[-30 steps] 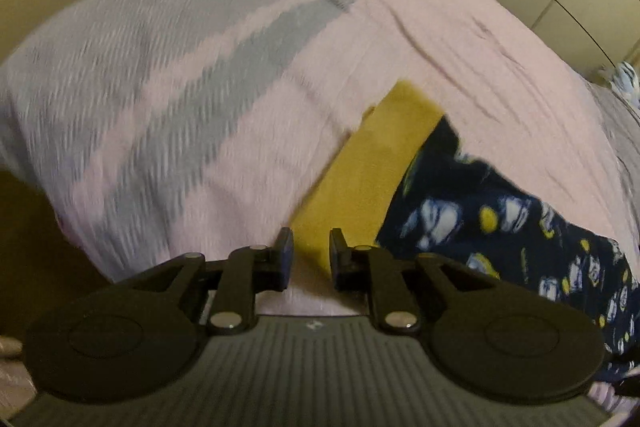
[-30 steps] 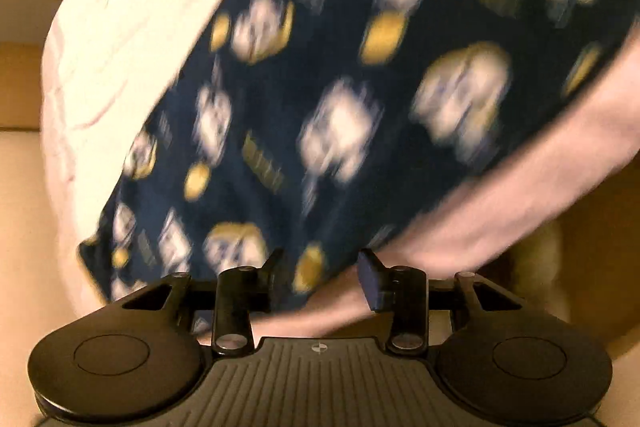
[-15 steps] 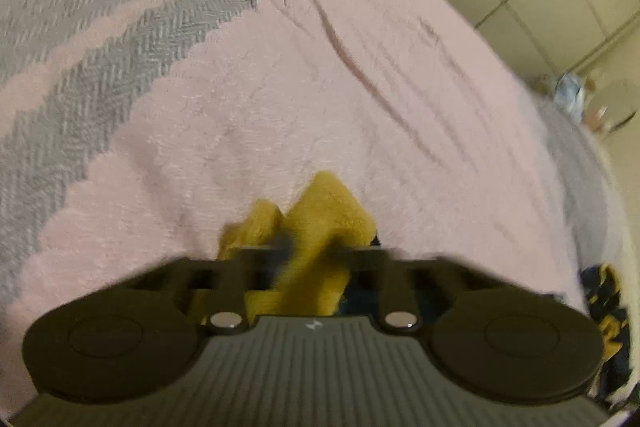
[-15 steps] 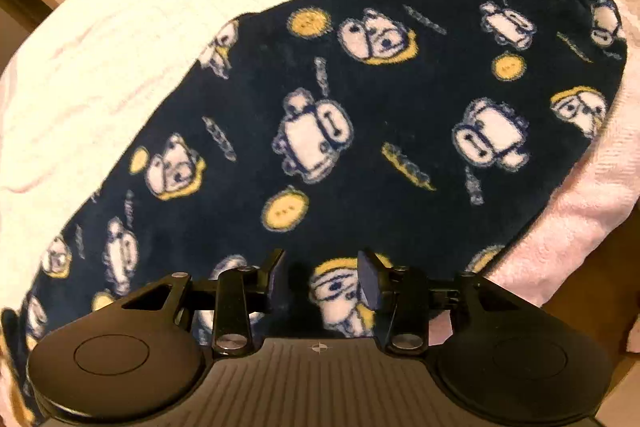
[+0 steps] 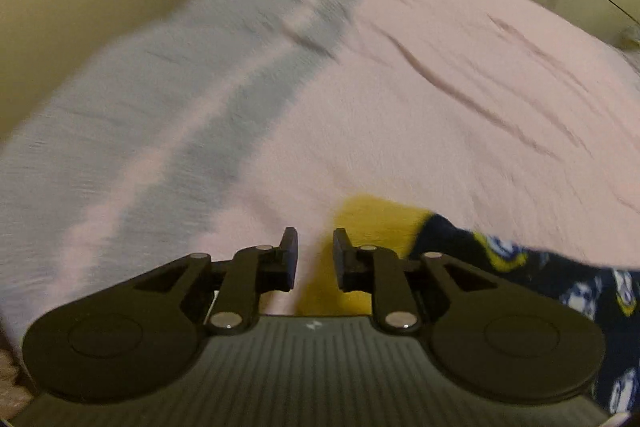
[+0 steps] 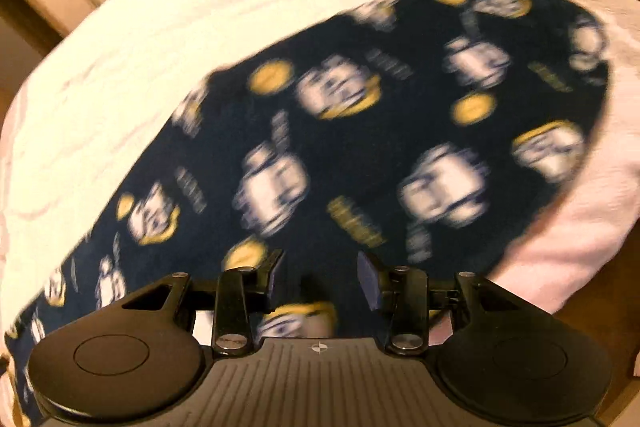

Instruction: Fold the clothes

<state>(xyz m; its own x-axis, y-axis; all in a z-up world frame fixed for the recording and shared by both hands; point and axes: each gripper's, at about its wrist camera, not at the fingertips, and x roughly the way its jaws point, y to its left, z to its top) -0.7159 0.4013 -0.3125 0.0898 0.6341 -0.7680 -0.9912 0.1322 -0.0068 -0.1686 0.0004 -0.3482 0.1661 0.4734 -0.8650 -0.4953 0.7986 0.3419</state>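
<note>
The left gripper point(image 5: 314, 251), jaws opening and empty, hangs just over the yellow cuff point(image 5: 376, 217) of the navy printed garment point(image 6: 360, 131), which lies flat along the near edge of the pink bedcover point(image 5: 420, 115), while the right gripper point(image 6: 320, 277), jaws apart and empty, hovers over its print.
</note>
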